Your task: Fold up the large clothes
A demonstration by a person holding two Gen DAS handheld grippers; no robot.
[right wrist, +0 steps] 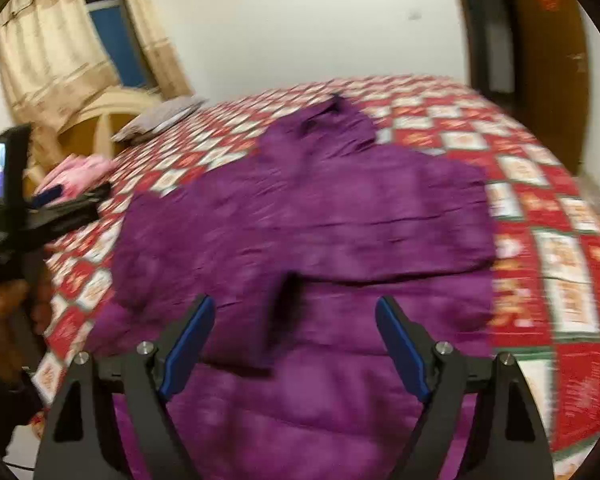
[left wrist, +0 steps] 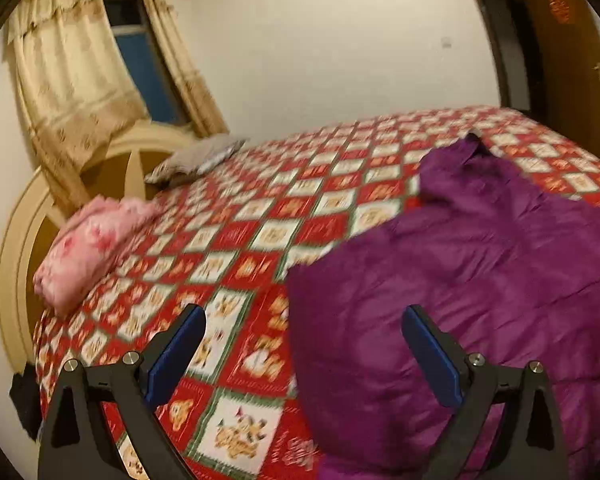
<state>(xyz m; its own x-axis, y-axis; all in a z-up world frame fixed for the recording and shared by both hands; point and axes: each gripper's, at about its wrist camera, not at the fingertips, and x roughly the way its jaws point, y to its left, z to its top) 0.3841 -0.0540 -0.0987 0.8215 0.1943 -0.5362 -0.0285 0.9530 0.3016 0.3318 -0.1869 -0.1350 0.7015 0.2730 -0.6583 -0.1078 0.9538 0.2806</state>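
Observation:
A purple puffer jacket point(right wrist: 308, 216) lies spread on the bed, hood toward the far side, with its sleeves folded across the body. It also shows at the right of the left wrist view point(left wrist: 480, 264). My right gripper point(right wrist: 296, 312) is open and empty, hovering over the jacket's lower half. My left gripper point(left wrist: 304, 320) is open and empty, above the jacket's left edge and the bedspread. The left gripper also appears at the left edge of the right wrist view point(right wrist: 60, 200), held in a hand.
The bed has a red and white patchwork bedspread point(left wrist: 236, 240). A pink folded cloth point(left wrist: 92, 248) and a grey pillow point(left wrist: 196, 156) lie near the cream headboard point(left wrist: 20, 240). Curtains point(left wrist: 68, 80) and a window are behind; a wooden door point(left wrist: 560, 60) is at the right.

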